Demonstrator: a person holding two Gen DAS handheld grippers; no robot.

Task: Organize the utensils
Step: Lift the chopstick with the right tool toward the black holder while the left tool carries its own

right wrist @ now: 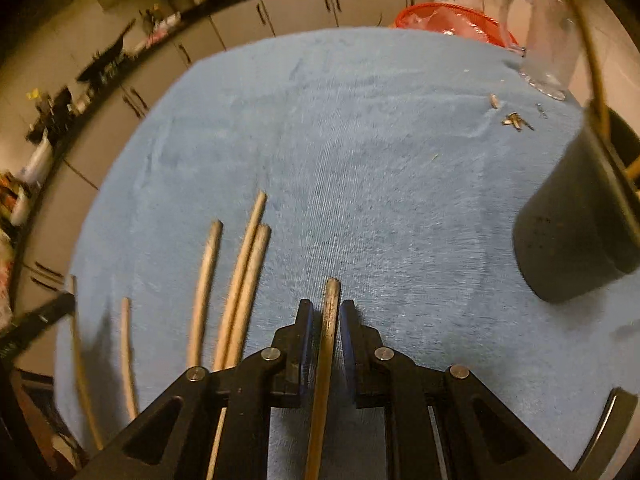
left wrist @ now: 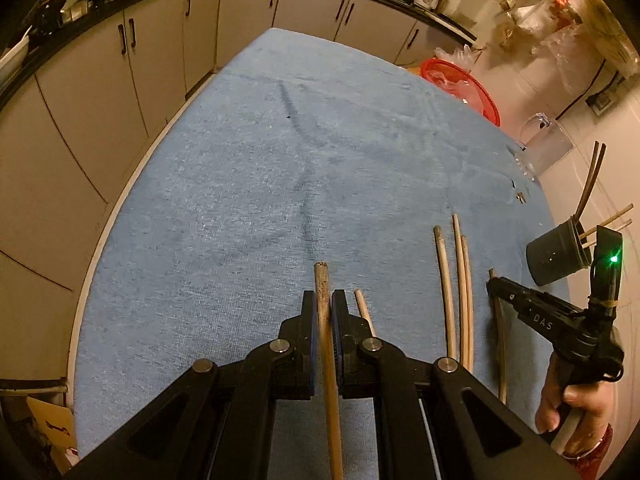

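My left gripper (left wrist: pixel 325 300) is shut on a pale wooden chopstick (left wrist: pixel 326 344) that runs back under the camera, low over the blue cloth (left wrist: pixel 260 200). My right gripper (right wrist: pixel 326 308) straddles a darker chopstick (right wrist: pixel 330 296) lying on the cloth, its jaws a little apart with slim gaps on both sides. In the left wrist view the right gripper (left wrist: pixel 490 284) tips down onto that stick. Several loose chopsticks (left wrist: pixel 460 292) (right wrist: pixel 240 280) lie between the two grippers. A dark round holder (left wrist: pixel 558 254) (right wrist: pixel 576 224) with chopsticks in it stands at the right.
A red basket (left wrist: pixel 464 84) and a clear glass jug (left wrist: pixel 548 144) stand at the far right of the table. Small metal bits (right wrist: pixel 516 120) lie near the jug. Kitchen cabinets (left wrist: pixel 160 52) run beyond the table's far and left edges. A person's hand (left wrist: pixel 568 404) holds the right gripper.
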